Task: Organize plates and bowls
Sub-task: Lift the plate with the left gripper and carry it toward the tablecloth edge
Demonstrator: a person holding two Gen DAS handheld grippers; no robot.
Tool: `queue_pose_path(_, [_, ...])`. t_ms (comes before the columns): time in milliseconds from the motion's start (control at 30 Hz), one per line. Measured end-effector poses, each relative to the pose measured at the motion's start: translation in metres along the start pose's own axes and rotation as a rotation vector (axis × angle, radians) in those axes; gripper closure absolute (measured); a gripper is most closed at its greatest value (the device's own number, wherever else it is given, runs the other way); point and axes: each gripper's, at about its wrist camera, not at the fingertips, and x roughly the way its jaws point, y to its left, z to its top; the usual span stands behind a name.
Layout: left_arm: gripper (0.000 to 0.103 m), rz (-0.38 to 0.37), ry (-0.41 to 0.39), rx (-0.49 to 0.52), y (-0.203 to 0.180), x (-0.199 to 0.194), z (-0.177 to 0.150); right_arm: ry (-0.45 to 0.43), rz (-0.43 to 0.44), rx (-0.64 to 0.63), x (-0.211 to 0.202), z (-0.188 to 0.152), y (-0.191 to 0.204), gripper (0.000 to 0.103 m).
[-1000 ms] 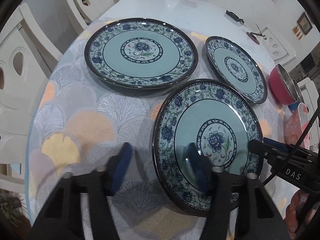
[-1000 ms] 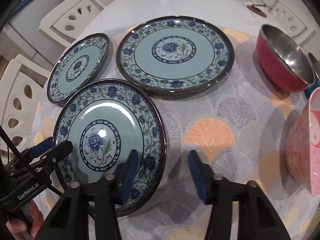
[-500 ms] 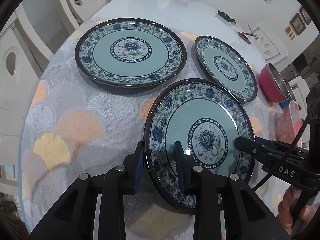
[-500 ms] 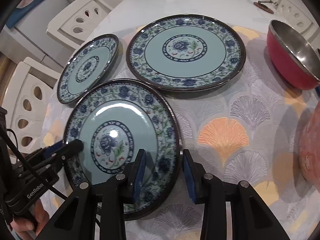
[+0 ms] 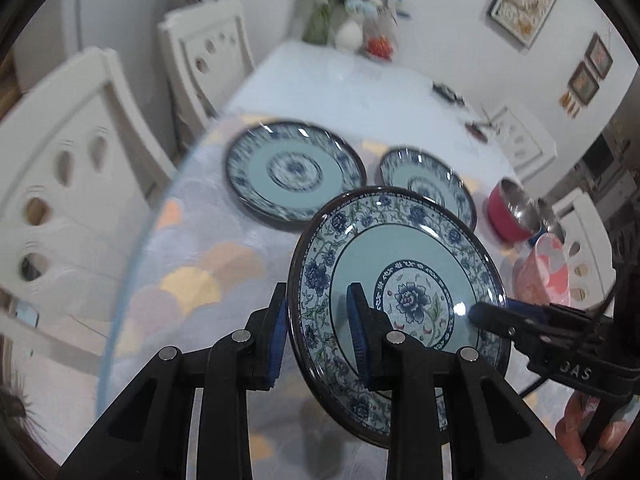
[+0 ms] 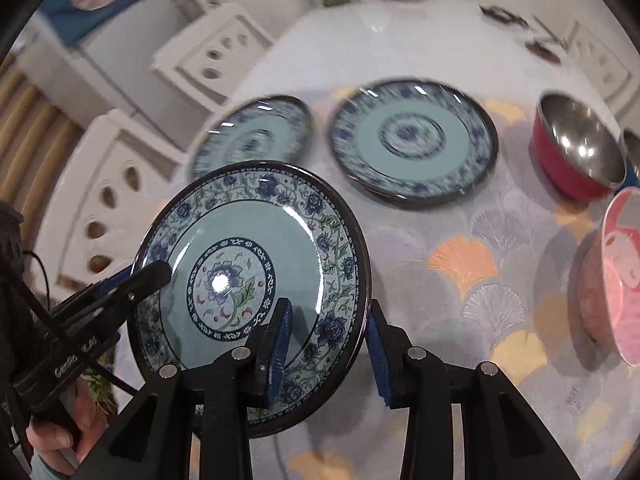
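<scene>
A teal plate with a blue flower centre (image 5: pixel 404 280) (image 6: pixel 256 256) is held up off the table, tilted. My left gripper (image 5: pixel 318 328) is shut on its left rim. My right gripper (image 6: pixel 330 344) is shut on its right rim. Each gripper shows in the other's view, the right one (image 5: pixel 532 322) and the left one (image 6: pixel 120 288). A large teal plate (image 5: pixel 294 170) (image 6: pixel 414 140) and a smaller one (image 5: pixel 424 182) (image 6: pixel 252 136) lie flat on the tablecloth behind.
A red metal bowl (image 6: pixel 576 152) (image 5: pixel 510 212) and a pink bowl (image 6: pixel 612 280) (image 5: pixel 544 270) sit at the right. White chairs (image 5: pixel 68 184) stand along the left. A vase and small items (image 5: pixel 352 34) stand at the far end of the table.
Both grippers closed on the near plate's rims and lifted it off the table. The plate now hangs tilted above the cloth; the other plates stayed put.
</scene>
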Motion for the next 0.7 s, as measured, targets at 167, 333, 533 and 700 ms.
queue_pose_path(167, [0.078,0.04,-0.075,-0.057,0.02,-0.044,-0.014,-0.038,0.059,-0.11,-0.028,-0.013,0.046,0.067])
queue_pose_path(333, [0.078,0.087,-0.096,-0.086,0.032,-0.065,-0.033,-0.03,0.085,-0.212,-0.039,-0.035,0.076,0.067])
queue_pose_path(533, [0.078,0.115,-0.046,-0.143,0.047,-0.052,-0.067,0.045,0.084,-0.253,-0.019,-0.061,0.085,0.067])
queue_pose_path(700, [0.078,0.129,-0.012,-0.192,0.057,-0.037,-0.098,0.123,0.072,-0.267,0.006,-0.078,0.085,0.066])
